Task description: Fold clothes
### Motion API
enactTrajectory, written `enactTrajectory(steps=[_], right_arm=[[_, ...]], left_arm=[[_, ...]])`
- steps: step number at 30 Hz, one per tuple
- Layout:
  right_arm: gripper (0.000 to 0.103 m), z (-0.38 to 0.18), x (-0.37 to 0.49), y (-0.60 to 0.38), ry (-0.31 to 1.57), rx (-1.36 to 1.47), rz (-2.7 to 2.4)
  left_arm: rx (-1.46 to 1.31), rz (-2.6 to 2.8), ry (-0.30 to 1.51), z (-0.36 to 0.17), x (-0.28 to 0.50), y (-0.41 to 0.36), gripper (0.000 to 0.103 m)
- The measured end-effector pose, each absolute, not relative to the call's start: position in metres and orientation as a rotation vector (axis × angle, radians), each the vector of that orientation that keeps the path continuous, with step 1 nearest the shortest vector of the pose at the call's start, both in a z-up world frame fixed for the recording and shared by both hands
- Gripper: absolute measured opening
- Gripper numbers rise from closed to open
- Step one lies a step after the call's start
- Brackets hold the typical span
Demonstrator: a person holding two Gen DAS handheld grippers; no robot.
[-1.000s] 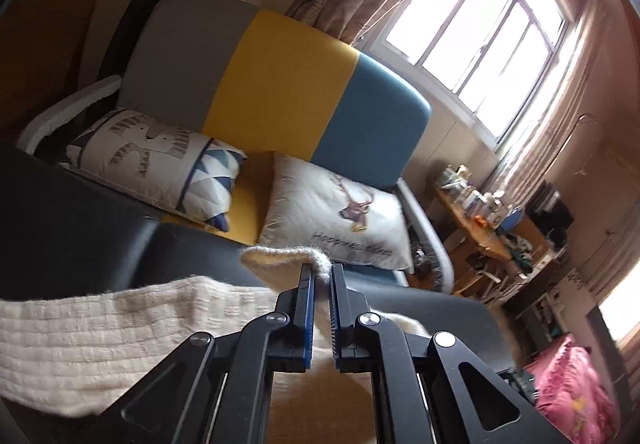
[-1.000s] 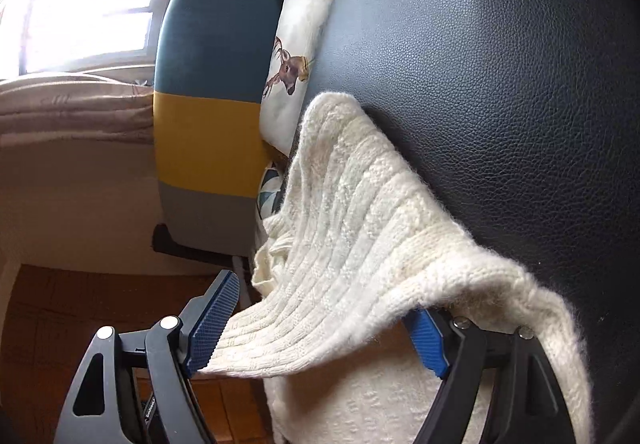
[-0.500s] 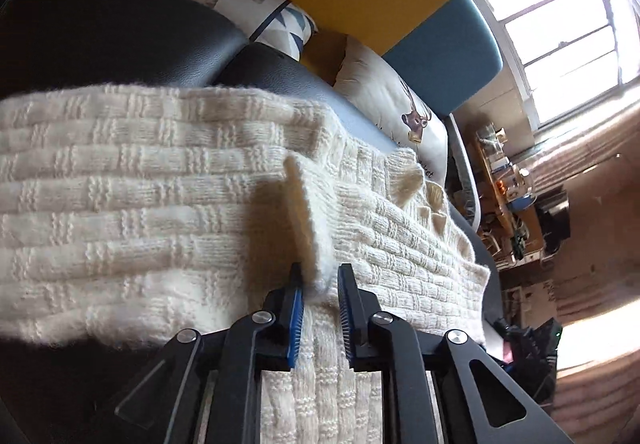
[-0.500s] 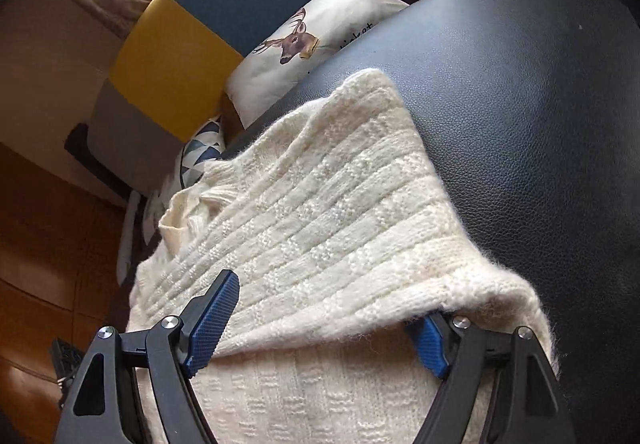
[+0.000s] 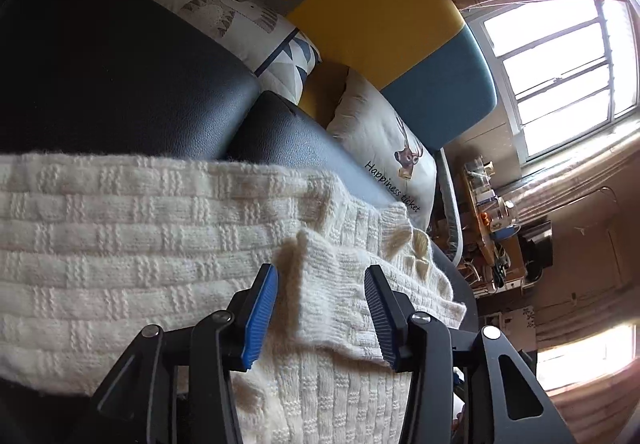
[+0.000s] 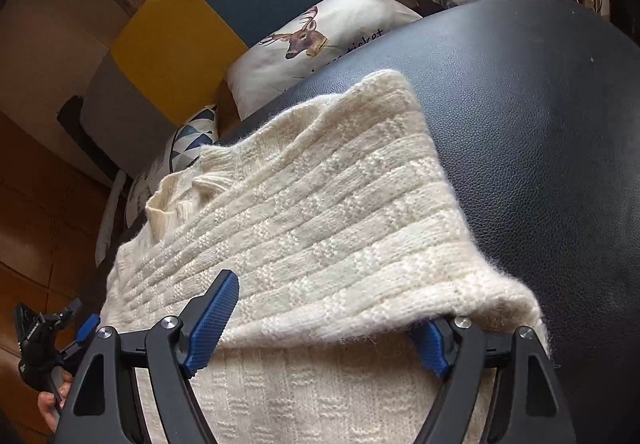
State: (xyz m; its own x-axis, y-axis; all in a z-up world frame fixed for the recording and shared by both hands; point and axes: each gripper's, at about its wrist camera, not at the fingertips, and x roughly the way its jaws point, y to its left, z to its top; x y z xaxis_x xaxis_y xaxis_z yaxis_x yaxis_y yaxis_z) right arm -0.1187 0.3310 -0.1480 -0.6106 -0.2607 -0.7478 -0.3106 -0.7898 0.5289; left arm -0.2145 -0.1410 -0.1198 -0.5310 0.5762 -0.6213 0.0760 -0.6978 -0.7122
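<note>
on the black leather seat (image 6: 540, 132), cream knit sweater (image 5: 120, 244) folded, left tongs (image 5: 320, 304) opening around its cuff, right tongs (image 6: 320, 328) spread wide

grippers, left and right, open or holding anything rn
Left gripper: opening, sweater cuff between the jaws, not pinched.
Right gripper: open wide, sweater fold between, unpinched.

Cream basket-weave knit sweater (image 5: 160, 244): uniform cream, blocked rib pattern. Black pebbled leather surface (image 6: 540, 124): plain. Sofa backrest (image 5: 384, 12): grey, yellow and teal vertical panels. White deer-print cushion (image 6: 320, 40): brown stag, black script. Second white cushion (image 5: 240, 20): grey and navy triangles. Gripper pads (image 5: 262, 308): blue.
</note>
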Motion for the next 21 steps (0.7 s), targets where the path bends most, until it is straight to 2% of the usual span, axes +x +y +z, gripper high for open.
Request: enactTrajectory(steps=[4, 7, 9, 10, 11, 12, 16, 21], right_arm=[[0.082, -0.151, -0.116, 0.342, 1.178, -1.322, 2.57], [0.082, -0.152, -0.114, 0.351, 1.288, -1.306, 2.538], [0.082, -0.151, -0.112, 0.357, 1.353, -1.287, 2.511], [0.082, -0.147, -0.111, 0.359, 1.351, -1.261, 2.514], [0.082, -0.14, -0.11, 0.36, 1.32, -1.223, 2.543], [0.082, -0.132, -0.109, 0.359, 1.282, -1.183, 2.594], [0.081, -0.125, -0.108, 0.352, 1.175, -1.215, 2.675], [0.079, -0.15, -0.095, 0.362, 1.264, -1.221, 2.619]], left_arm=[[-1.325, 2.277, -0.908, -0.117, -0.231, -0.13, 0.046], [-1.434, 2.284, -0.789, -0.129, -0.246, -0.113, 0.047], [-1.479, 2.3, -0.696, -0.135, -0.252, -0.099, 0.043], [-1.464, 2.331, -0.643, -0.134, -0.252, -0.093, 0.039], [-1.442, 2.353, -0.607, -0.131, -0.252, -0.088, 0.012], [-1.414, 2.364, -0.612, -0.127, -0.251, -0.087, 0.008], [-1.209, 2.452, -0.697, -0.097, -0.241, -0.096, 0.008], [-1.31, 2.518, -0.599, -0.115, -0.245, -0.103, 0.008]])
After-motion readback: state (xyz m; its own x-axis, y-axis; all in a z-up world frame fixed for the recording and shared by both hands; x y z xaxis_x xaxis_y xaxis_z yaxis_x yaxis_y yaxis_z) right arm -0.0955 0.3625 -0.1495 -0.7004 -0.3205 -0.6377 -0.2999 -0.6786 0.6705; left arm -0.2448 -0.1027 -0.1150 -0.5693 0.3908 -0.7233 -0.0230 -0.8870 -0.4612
